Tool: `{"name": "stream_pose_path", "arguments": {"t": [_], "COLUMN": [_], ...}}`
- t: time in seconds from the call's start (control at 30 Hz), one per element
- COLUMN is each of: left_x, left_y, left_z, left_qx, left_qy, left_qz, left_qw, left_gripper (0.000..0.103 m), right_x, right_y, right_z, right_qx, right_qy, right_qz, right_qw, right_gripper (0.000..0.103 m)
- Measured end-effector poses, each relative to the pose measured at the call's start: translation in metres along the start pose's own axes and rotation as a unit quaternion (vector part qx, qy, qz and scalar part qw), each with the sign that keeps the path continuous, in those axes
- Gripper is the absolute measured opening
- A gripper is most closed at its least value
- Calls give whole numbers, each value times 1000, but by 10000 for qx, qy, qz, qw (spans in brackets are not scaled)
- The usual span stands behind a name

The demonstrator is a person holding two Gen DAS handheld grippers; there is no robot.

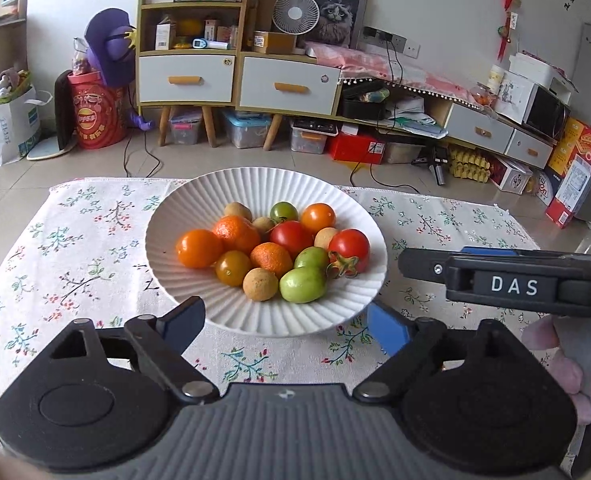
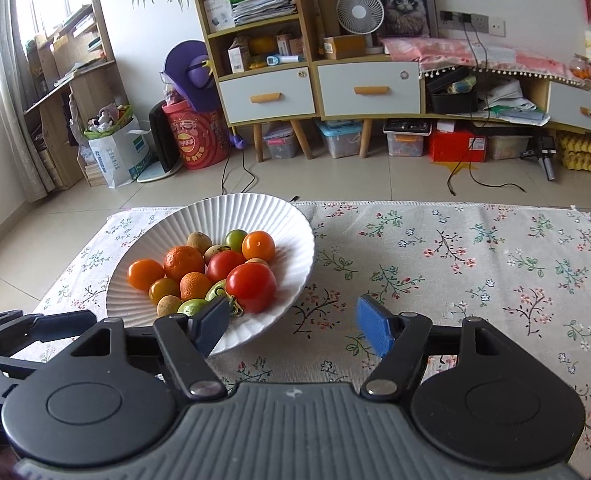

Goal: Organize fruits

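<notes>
A white ribbed plate (image 1: 199,280) sits on a floral tablecloth (image 1: 75,248), toward the cloth's far edge and left of its middle. Heaped in the plate are red tomatoes (image 1: 349,245), orange tomatoes (image 1: 199,248), green tomatoes (image 1: 303,285), two mandarins (image 1: 236,233) and small tan round fruits (image 1: 260,285), all touching one another. The left gripper (image 1: 285,330) hangs over the plate's near rim with its jaws spread wide and nothing between them. The right gripper (image 2: 293,326) is also spread and empty; its left pad (image 2: 211,326) lies over the plate's near rim just beside a red tomato, its blue right pad (image 2: 373,330) over bare cloth. Fingers (image 1: 563,364) of a hand grip the right tool's handle.
</notes>
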State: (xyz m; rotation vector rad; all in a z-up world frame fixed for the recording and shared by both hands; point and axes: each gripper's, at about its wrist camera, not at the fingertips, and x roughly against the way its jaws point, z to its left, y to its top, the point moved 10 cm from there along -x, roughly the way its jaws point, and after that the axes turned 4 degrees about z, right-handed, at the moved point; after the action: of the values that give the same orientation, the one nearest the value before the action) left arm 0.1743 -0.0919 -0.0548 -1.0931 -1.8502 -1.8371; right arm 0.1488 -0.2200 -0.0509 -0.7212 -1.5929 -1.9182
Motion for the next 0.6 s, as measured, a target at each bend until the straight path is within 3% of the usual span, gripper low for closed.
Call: {"name": "stream_pose_path", "arguments": {"t": [0.2,0.4,0.6], "left_x": [19,35,52], "left_y": [-9,-24,-45], "left_z": [15,28,22], "left_qx": [186,450,510], "left_qy": [377,660,775], "left_qz": [265,596,888], "left_qw": [9988,9950,9917], "left_gripper": [100,100,100], "right_x": [20,38,63], "right_y": [-12,-33,-38], "right_z": [5,7,11], "right_qx": [-156,-79,-176], "right_qy": [-229,-697,-635], "right_qz": [138,676,746], "right_qw": [9995,9952,9950], "right_gripper": [91,98,102]}}
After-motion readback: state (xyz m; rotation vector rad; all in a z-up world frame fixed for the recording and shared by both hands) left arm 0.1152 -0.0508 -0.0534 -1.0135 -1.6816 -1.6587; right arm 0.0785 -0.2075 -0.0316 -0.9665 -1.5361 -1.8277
